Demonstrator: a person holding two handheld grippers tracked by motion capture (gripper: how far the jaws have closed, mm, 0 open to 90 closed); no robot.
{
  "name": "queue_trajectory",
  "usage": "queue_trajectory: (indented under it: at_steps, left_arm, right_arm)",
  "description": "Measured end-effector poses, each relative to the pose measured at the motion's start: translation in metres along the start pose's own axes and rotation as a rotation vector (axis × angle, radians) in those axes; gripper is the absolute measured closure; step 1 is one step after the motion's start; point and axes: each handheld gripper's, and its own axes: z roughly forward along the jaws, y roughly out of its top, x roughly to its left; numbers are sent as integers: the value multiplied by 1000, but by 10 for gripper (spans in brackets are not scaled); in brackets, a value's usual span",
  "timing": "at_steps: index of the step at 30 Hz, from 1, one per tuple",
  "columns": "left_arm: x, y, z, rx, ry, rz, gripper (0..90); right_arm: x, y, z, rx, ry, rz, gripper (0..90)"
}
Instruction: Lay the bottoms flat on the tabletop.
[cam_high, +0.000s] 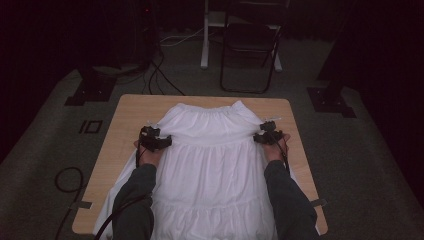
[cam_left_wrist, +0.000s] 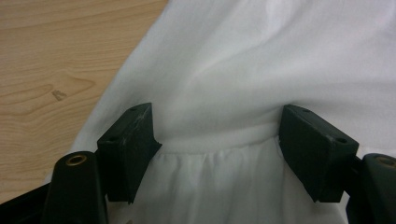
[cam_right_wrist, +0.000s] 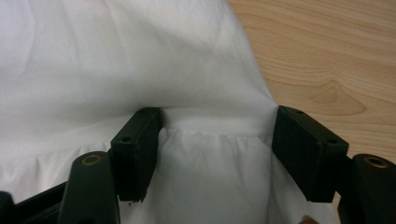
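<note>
A white tiered skirt (cam_high: 212, 165) lies flat on the wooden table (cam_high: 132, 107), with its gathered waistband at the far end. My left gripper (cam_high: 158, 142) rests on the skirt's left side at the first gathered seam, and my right gripper (cam_high: 265, 136) mirrors it on the right side. In the left gripper view the left gripper (cam_left_wrist: 217, 135) stands open, its jaws wide apart over the seam of the skirt (cam_left_wrist: 280, 56). In the right gripper view the right gripper (cam_right_wrist: 217, 135) is likewise open over the seam of the skirt (cam_right_wrist: 116, 56), near the cloth's edge.
Bare table wood (cam_left_wrist: 56, 56) lies left of the skirt and more wood (cam_right_wrist: 327, 46) right of it. Behind the table stand a folding chair (cam_high: 248, 50) and a white post (cam_high: 205, 35). Cables (cam_high: 69, 180) trail over the grey carpet on the left.
</note>
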Motion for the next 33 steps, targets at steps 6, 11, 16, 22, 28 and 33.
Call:
queue_trajectory:
  at_steps: [6, 11, 16, 22, 28, 33]
  left_arm:
    - [-6, -3, -26, -3, -14, 48, 336]
    - [-1, -22, -66, -47, -31, 107, 336]
    - [11, -50, -104, -60, -21, 105, 357]
    - [30, -87, -141, -34, 1, 119, 370]
    - [53, -117, -171, -16, 32, 86, 371]
    - [68, -139, -184, 0, 41, 52, 370]
  right_arm:
    - [3, -8, -18, -23, 28, -20, 348]
    - [2, -31, -48, -46, 75, -53, 339]
    - [4, -61, -76, -56, 122, -98, 340]
    - [9, -97, -108, -85, 153, -161, 352]
    - [9, -130, -132, -89, 185, -174, 361]
    - [6, -150, -142, -78, 180, -188, 363]
